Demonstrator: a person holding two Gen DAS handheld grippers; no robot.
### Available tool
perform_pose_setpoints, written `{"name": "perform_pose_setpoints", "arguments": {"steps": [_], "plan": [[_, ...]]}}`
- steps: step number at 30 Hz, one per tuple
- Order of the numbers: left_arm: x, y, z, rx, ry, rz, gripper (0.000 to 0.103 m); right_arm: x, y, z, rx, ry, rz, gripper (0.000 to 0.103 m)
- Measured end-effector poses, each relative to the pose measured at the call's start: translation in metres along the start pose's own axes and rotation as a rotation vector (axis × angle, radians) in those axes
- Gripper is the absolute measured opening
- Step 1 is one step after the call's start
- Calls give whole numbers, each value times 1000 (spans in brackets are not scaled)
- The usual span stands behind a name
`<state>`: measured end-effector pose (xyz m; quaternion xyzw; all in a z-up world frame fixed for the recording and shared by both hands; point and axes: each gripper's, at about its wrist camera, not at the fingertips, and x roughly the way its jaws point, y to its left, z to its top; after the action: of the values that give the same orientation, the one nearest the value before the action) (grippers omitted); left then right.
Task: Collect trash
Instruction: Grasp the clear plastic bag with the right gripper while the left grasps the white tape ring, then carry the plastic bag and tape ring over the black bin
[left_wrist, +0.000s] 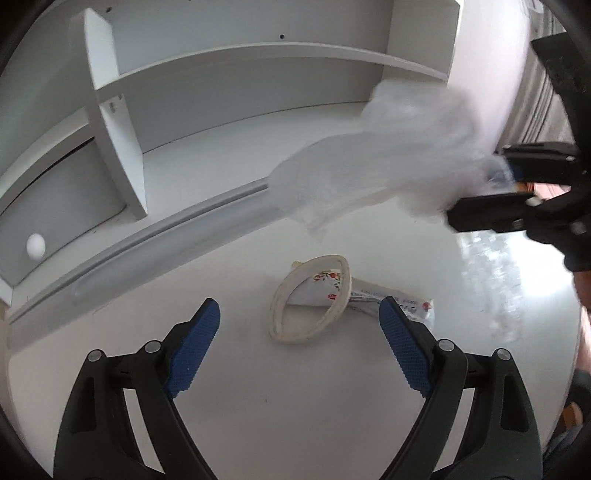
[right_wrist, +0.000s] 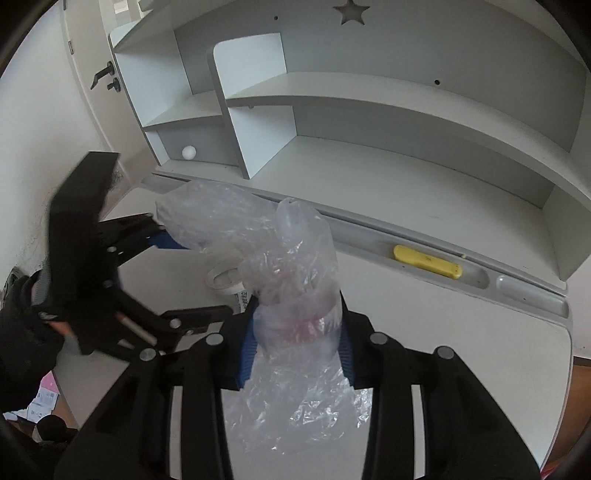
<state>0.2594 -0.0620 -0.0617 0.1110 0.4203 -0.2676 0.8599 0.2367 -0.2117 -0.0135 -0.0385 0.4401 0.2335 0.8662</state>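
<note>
My right gripper (right_wrist: 299, 321) is shut on a clear plastic bag (right_wrist: 291, 280) and holds it above the white desk (left_wrist: 258, 387). The bag also shows blurred in the left wrist view (left_wrist: 373, 166), with the right gripper (left_wrist: 491, 192) at the right edge. My left gripper (left_wrist: 299, 325) is open and empty, low over the desk. Just ahead of its fingers lie a cream tape ring (left_wrist: 310, 299) and a printed white wrapper (left_wrist: 391, 301) partly under the ring. In the right wrist view the left gripper (right_wrist: 192, 277) is at the left, with the ring (right_wrist: 223, 278) behind the bag.
A white shelf unit (right_wrist: 369, 110) stands at the back of the desk. A groove tray (right_wrist: 517, 291) along its foot holds a yellow object (right_wrist: 426, 261). A small white ball (left_wrist: 36, 245) sits in a low cubby. The desk's right edge (right_wrist: 570, 354) is near.
</note>
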Motion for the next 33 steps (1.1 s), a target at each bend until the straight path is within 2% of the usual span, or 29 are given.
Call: {"name": "perform_pose_setpoints", "arguments": {"steps": [3,5,8,9,12,19,23,26,33], "plan": [[5,3,1,-2,1,-23,83,-4,-2,-4,6,1,-7,37],[6,6,1,-7,1,-34,74,-7,-3,-6,11,-1,-9,37],[8,7,2,-2,-6,-32,55,-11,-5,-11,24,-4,-13,37],[7,6,1,-1,-8,-39,39,-13,-6,-13,27,-6,-16,37],[0,7,0,-31,-9,-58,38,-19,-8,-18,44,-10,-22,37],[-43,-6,-5,-64,-55,6,37,-43,-10,-31,101,-35,-49,37],[-72,-33,-16,-56,-71,43,37,-61,-8,-48,134,-44,-79,37],[-80,-47,-15,-45,-76,55,37,-81,-13,-69,184,-55,-114,37],[-95,-112,-15,-12,-102,-44,37,-142,-36,-141,342,-79,-242,37]]}}
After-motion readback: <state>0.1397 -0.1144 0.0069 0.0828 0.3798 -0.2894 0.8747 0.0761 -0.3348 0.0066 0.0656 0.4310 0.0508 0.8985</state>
